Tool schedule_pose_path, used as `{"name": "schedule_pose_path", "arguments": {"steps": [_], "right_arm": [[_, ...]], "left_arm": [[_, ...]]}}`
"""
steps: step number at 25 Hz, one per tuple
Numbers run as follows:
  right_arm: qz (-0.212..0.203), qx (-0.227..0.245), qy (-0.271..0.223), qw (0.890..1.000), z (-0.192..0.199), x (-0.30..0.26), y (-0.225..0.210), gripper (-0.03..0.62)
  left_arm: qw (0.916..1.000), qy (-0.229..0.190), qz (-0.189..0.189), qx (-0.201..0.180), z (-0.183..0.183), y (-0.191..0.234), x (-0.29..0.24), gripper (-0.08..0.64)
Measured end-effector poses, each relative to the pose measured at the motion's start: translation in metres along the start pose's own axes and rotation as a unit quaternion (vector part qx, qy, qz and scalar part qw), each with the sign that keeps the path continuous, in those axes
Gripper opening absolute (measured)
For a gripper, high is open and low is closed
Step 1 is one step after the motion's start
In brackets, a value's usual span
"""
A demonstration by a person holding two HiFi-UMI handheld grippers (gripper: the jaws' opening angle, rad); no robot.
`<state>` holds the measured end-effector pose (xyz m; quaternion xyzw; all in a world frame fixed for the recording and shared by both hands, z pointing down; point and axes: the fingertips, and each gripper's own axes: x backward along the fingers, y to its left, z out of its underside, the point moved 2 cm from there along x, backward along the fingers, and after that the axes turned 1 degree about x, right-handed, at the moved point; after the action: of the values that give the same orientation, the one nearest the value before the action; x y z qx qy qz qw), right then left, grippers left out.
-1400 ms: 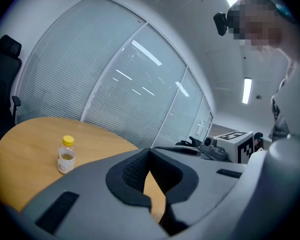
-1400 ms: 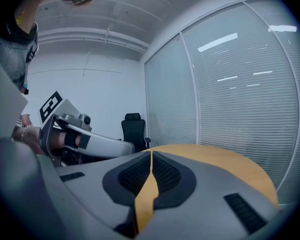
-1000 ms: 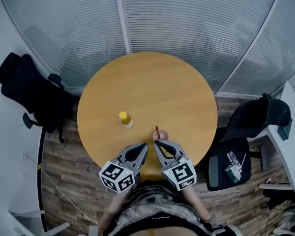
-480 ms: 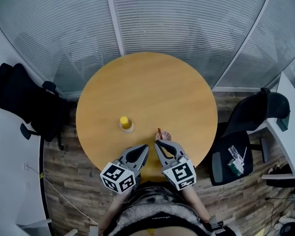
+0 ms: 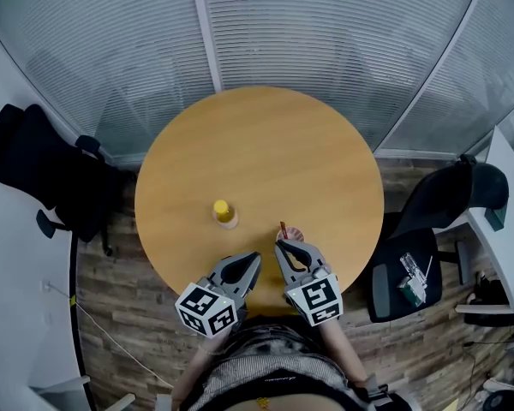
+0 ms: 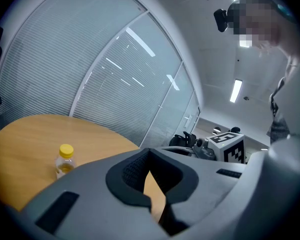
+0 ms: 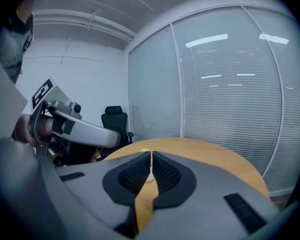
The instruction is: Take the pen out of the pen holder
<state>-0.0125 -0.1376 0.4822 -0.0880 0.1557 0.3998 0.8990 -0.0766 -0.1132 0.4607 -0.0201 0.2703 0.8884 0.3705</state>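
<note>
Hovering low at the near table (image 5: 257, 144) edge, lower middle of the head view: the right gripper (image 5: 284, 248) has its jaws pressed together on nothing. Its tips are just beside the pen holder (image 5: 295, 234).

The red pen (image 5: 283, 228) sits in the holder, leaning up-left, so nothing has been extracted yet. The left gripper (image 5: 247, 262) is also clamped on nothing, parked left of the right one and clear of the holder. A yellow-capped bottle (image 5: 224, 212) stands further left, well apart from both; it only lines up behind the slit in the right gripper view.

Looks like the approach step, pre-grasp. The next move probably needs the right jaws spread, dropped over the pen's exposed top and closed on it. Then a pull along the pen's lean, so the light holder doesn't tip or drag. The left gripper could brace the holder.
</note>
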Motion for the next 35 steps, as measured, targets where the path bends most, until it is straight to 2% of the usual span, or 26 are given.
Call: {"name": "schedule_pose_path", "arguments": {"steps": [16,24,35], "right_arm": [[0.018,-0.001,0.074,0.997,0.062,-0.035,-0.027,0.026],[0.026,-0.002,0.122,0.992,0.099,-0.048,-0.038,0.026],[0.029,0.002,0.174,0.984,0.131,-0.065,-0.051,0.026]], "left_arm": [[0.9998,0.011,-0.004,0.017,0.009,0.012,-0.003,0.003],[0.9997,0.012,-0.003,0.022,0.01,0.015,-0.004,0.003],[0.9992,0.009,-0.022,0.032,0.014,0.026,0.003,0.003]]}}
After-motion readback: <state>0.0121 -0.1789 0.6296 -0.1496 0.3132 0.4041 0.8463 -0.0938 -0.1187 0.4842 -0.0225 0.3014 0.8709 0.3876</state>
